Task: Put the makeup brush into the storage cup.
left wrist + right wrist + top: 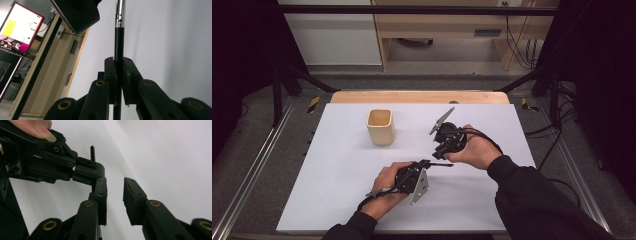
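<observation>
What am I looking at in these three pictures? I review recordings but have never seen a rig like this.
A person sits at a white table and holds a hand-operated two-jaw gripper in each hand; there is no robot arm. The high view looks down from above the person's side. In it, the left gripper is near the middle of the table and the right gripper just beyond it. The other two pictures come from cameras riding on each gripper, looking along its black jaws.

On the table stands an open beige cup, apart from both hands. The left gripper is shut on a thin rod, black with a shiny metal end, possibly a pen. The right gripper's jaws stand apart with nothing between them, close beside the left gripper's tips.
</observation>
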{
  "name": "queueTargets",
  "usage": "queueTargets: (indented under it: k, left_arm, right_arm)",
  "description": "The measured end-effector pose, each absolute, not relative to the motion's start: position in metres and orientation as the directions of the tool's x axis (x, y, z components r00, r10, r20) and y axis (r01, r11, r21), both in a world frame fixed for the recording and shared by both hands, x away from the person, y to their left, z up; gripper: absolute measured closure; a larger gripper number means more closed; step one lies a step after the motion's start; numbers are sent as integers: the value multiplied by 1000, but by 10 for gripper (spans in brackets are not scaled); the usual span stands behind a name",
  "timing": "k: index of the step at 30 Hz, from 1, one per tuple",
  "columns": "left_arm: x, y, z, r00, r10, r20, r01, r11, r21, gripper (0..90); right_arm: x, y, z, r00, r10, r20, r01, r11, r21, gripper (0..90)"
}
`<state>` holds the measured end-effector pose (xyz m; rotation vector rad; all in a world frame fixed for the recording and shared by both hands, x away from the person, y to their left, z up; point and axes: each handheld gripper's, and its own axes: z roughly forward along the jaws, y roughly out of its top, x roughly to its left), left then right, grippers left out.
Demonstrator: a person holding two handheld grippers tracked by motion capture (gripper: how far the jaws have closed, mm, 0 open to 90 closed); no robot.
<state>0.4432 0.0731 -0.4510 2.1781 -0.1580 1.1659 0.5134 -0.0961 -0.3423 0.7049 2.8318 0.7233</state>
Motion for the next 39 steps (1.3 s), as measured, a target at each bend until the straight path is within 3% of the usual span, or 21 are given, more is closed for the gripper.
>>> queueTargets:
  k: [6,12,23,28,34,39]
  left_arm:
    - [442,77,-449,597,213,774,-388,-767,511,835]
    - [440,82,-445,589,231,774,-390,-758,523,834]
    - [439,102,-433,569,333,752,-365,-717,594,835]
    - [441,111,-426,566,398,722,-335,-690,642,835]
    - [446,119,-419,573,445,688,-307,-662,683,835]
    - [454,125,-410,597,500,627,-272,-610,745,834]
  right_arm:
    - [512,-113,-343,-843,538,-24,433,703,564,659]
    - [511,-128,-346,-806,591,-34,442,638,630,558]
    - [498,-152,-362,-688,719,-95,405,490,772,193]
    - [489,-161,-369,-652,753,-87,369,415,832,99]
    - [476,-167,-381,-628,762,-158,305,428,850,72]
    - [465,-180,-392,-591,797,-127,275,346,897,78]
